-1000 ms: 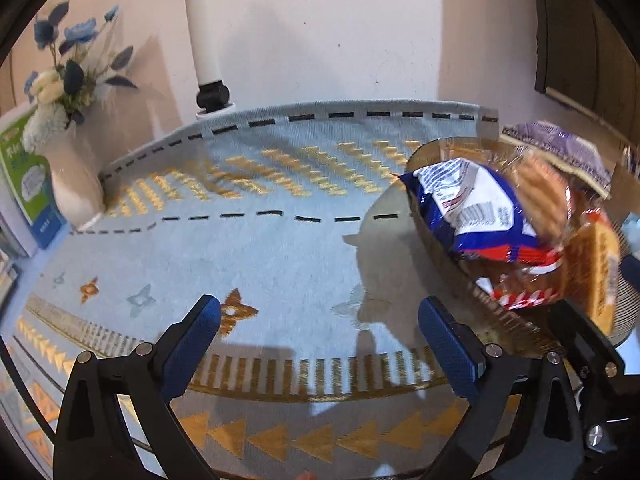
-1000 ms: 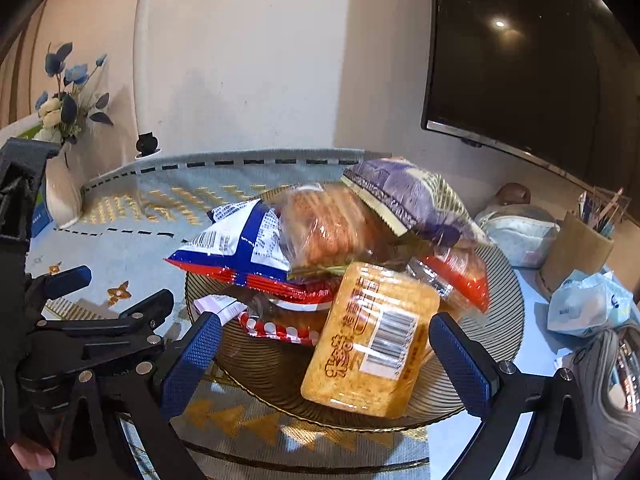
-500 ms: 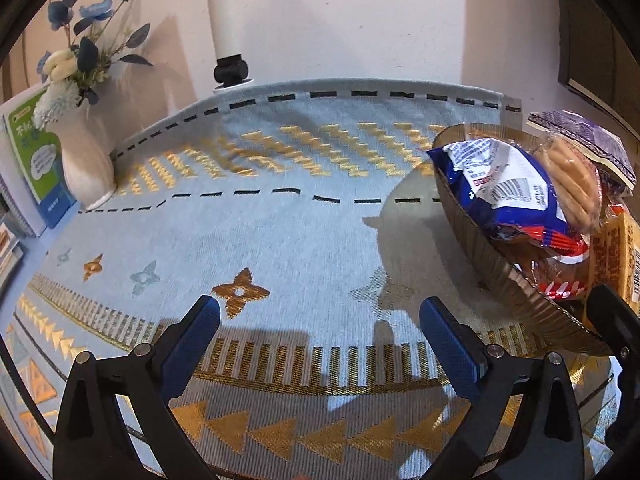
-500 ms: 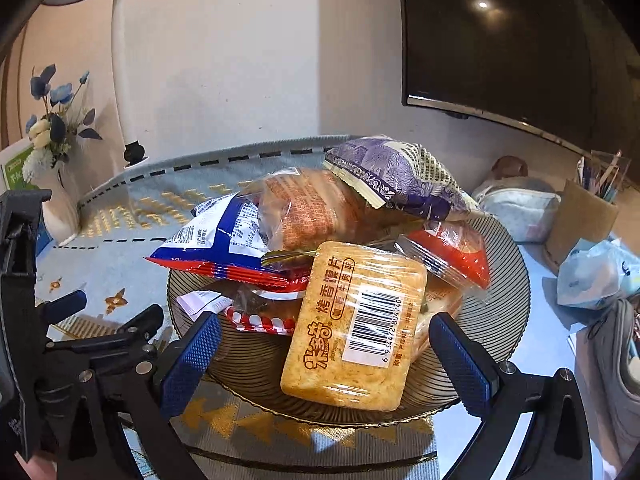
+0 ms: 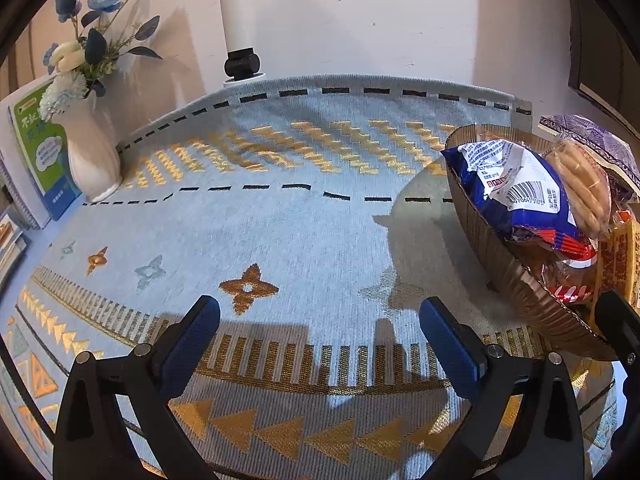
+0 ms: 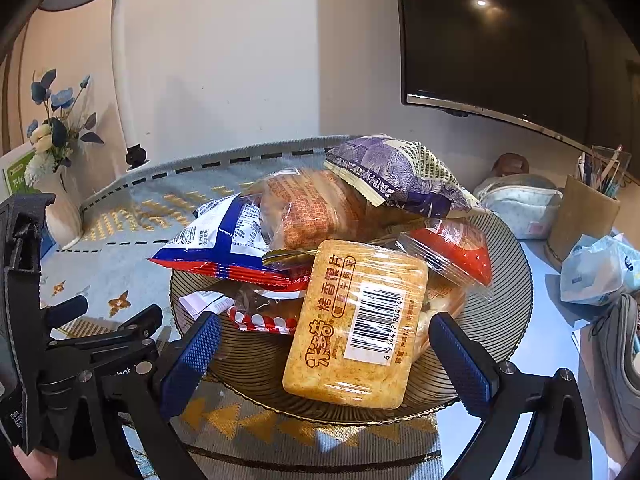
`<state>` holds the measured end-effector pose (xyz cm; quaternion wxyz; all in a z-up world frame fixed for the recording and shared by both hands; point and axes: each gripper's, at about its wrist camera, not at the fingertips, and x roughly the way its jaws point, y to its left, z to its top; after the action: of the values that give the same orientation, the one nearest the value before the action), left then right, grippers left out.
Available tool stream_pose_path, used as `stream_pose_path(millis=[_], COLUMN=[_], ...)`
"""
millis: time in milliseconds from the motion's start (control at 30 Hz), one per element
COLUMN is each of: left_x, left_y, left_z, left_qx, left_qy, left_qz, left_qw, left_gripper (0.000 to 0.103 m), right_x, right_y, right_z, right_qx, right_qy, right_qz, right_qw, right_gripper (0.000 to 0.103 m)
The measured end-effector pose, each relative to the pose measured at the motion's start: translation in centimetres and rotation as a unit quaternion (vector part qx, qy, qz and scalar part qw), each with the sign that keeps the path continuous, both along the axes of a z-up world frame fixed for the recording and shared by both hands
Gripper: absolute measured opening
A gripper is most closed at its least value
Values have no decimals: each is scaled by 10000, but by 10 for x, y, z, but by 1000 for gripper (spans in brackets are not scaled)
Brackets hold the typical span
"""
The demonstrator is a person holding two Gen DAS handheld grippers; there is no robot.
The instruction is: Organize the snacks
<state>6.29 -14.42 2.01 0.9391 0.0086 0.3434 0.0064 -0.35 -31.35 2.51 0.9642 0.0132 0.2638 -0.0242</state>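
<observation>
**Snacks piled on the plate, both grippers empty**

The left gripper (image 5: 320, 320) hangs wide open over the bare cloth (image 5: 280, 232), holding nothing. The right gripper (image 6: 326, 340) is also spread wide and empty, its fingers straddling the near rim of the plate (image 6: 516, 280), with the yellow pack (image 6: 356, 320) between them.

All the snacks in view lie heaped on the plate, which sits at the cloth's right edge. That heap fits either a pile waiting to be sorted out or one just gathered, so the pictures do not settle the step in hand. If a pack is to be taken, the yellow pack lies topmost and nearest; a grip across its short sides, closed gently, would likely avoid crushing the crisp slices and dragging the packs underneath.

Counted on the plate:
- one yellow pack
- one blue bag (image 6: 224, 244)
- one purple bag (image 6: 396, 176)
- one orange pack (image 6: 316, 208)
- one red pack (image 6: 452, 252)
- one striped wrapper (image 6: 260, 322), partly buried; more may hide below.

Off the plate: one vase (image 5: 90, 156), one pen holder (image 6: 584, 216), one pouch (image 6: 520, 204).
</observation>
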Motion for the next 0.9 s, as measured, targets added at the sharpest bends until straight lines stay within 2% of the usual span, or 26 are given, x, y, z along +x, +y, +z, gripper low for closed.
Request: stream_pose_path(millis=[900], left_x=[1], left_y=[2], left_z=[-2], left_qx=[-41], left_qy=[74], left_qz=[96], left_qw=[9999], left_gripper=[100], right_x=[0], right_y=[0], right_z=[1], right_qx=[-3], right_qy=[-15], right_qz=[-10], right_qw=[10000], right_gripper=[103])
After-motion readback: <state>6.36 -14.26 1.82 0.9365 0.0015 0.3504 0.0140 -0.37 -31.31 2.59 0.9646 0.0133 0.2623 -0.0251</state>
